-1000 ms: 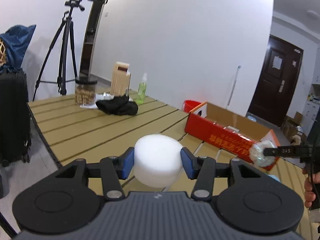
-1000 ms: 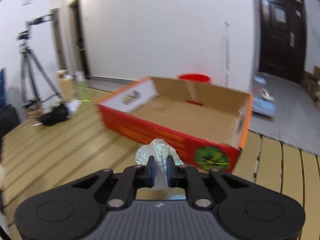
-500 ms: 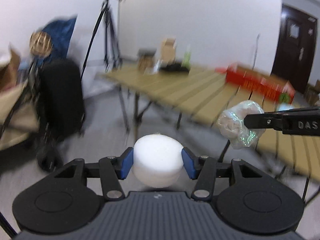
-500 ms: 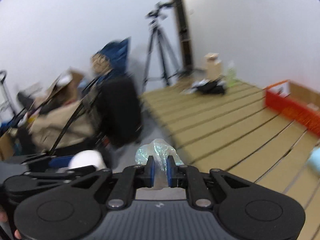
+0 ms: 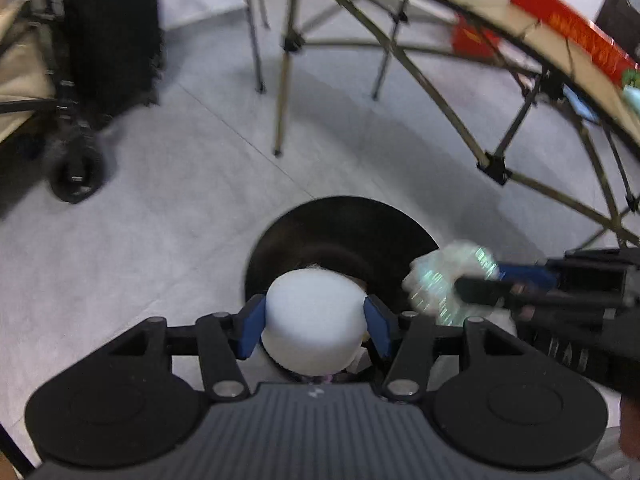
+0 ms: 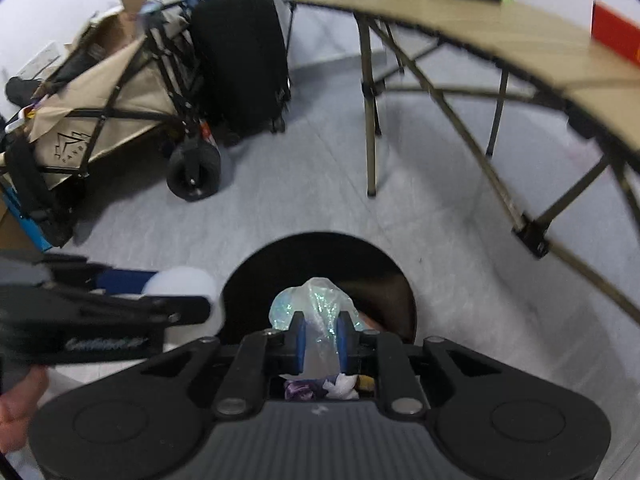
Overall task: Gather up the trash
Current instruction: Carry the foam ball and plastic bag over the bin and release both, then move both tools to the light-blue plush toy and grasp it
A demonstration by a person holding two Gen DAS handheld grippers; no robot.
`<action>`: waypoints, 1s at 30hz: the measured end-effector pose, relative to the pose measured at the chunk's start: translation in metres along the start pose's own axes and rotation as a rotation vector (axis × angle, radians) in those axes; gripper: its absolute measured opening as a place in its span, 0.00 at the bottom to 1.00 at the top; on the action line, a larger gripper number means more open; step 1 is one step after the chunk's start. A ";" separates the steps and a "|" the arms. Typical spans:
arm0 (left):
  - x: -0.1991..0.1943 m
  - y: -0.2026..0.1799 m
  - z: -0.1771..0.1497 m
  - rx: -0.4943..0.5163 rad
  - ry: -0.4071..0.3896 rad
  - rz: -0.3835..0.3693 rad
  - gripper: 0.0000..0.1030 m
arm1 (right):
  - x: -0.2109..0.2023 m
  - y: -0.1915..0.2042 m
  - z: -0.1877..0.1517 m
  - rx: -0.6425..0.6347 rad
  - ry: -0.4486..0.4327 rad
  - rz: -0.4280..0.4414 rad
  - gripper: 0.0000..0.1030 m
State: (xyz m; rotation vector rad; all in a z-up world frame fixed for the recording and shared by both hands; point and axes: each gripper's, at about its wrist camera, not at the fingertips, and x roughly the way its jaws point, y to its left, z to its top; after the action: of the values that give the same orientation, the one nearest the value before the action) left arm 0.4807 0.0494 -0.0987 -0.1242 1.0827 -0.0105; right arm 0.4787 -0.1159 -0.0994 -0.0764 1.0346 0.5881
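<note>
In our left gripper point(image 5: 314, 326) we hold a white foam puck point(image 5: 314, 322), the blue pads point(image 5: 252, 330) spread wide and pressed against its two sides, above the near rim of a round black bin point(image 5: 340, 236) standing on the grey floor point(image 5: 168, 184). To its right, our right gripper point(image 6: 321, 338) has its pads nearly together, pinching a crumpled clear plastic wrapper point(image 6: 316, 304) over the same bin's mouth. Scraps of trash point(image 6: 340, 386) lie inside the bin. The slatted folding table point(image 6: 500, 44) stands further right, well apart.
</note>
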 end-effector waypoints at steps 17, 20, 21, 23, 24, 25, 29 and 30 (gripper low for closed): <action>0.051 0.008 0.031 -0.075 0.092 0.009 0.82 | 0.055 -0.026 -0.001 0.073 0.111 -0.025 0.59; 0.049 0.004 0.030 -0.051 0.086 0.005 0.82 | 0.056 -0.024 0.002 0.061 0.121 -0.018 0.59; 0.048 0.003 0.030 -0.048 0.084 0.008 0.82 | 0.056 -0.023 0.002 0.059 0.121 -0.018 0.59; 0.047 0.002 0.030 -0.052 0.082 0.012 0.82 | 0.055 -0.021 0.002 0.045 0.117 -0.033 0.60; 0.046 0.001 0.029 -0.054 0.081 0.012 0.82 | 0.054 -0.021 0.003 0.035 0.113 -0.042 0.61; 0.045 0.001 0.029 -0.053 0.078 0.011 0.82 | 0.052 -0.021 0.003 0.025 0.107 -0.050 0.63; 0.035 0.001 0.026 -0.039 0.049 0.012 0.82 | 0.040 -0.021 0.004 0.012 0.068 -0.076 0.64; 0.031 0.001 0.024 -0.037 0.036 0.016 0.82 | 0.037 -0.021 0.004 0.009 0.057 -0.083 0.64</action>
State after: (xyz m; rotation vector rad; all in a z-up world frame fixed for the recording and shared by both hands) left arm 0.5165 0.0507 -0.1144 -0.1491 1.1204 0.0218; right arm 0.5058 -0.1167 -0.1322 -0.1288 1.0839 0.5081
